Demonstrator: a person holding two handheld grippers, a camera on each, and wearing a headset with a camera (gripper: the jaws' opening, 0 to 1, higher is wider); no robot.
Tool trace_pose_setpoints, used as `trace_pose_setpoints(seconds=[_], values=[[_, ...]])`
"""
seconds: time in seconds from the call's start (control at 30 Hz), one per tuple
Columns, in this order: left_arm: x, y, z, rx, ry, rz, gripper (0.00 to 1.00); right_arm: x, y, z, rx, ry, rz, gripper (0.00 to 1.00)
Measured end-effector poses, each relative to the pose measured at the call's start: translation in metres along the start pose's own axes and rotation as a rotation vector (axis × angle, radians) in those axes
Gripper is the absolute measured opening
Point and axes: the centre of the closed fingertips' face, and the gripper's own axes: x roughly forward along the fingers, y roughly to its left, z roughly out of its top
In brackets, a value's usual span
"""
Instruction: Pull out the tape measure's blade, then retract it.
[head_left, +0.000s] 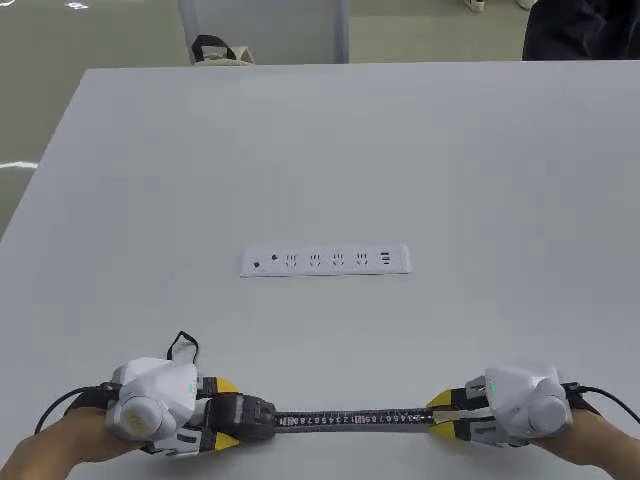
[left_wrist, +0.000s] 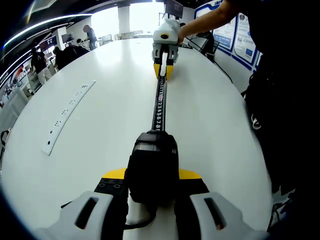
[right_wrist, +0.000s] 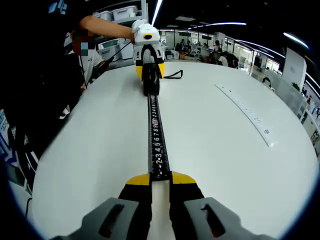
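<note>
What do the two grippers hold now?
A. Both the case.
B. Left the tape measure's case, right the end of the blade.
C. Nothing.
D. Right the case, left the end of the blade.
B: the left gripper is shut on the black case, and the right gripper pinches the end of the blade, which is stretched between them.

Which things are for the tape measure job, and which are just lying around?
For the job:
- tape measure case, gripped by the left gripper
- blade, pulled out, with its tip gripped by the right gripper

Just lying about:
- white power strip, further back on the table, apart from both grippers
</note>
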Motion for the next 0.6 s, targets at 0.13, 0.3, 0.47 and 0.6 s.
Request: trace_pose_setpoints(seconds=[0.13,0.3,0.47,0.6], values=[[0.0,0.0,0.001,0.001,0.0,0.0,0.31,0.001,0.0,-0.001,-0.006,0.004,0.001,0.1],[-0.001,-0.001,0.002,-0.004,-0.006,0.003,0.31,-0.004,-0.001,-0.009,0.007,0.013,-0.001,0.1],[0.0,0.0,0.003,-0.012,-0.011,0.001,0.31,-0.002,-0.001,-0.01,0.0,0.024,-0.011,0.1],[0.0,0.0,0.004,-0.017,-0.016,0.001,0.32,-0.001,-0.003,-0.01,-0.006,0.026,-0.022,0.11]])
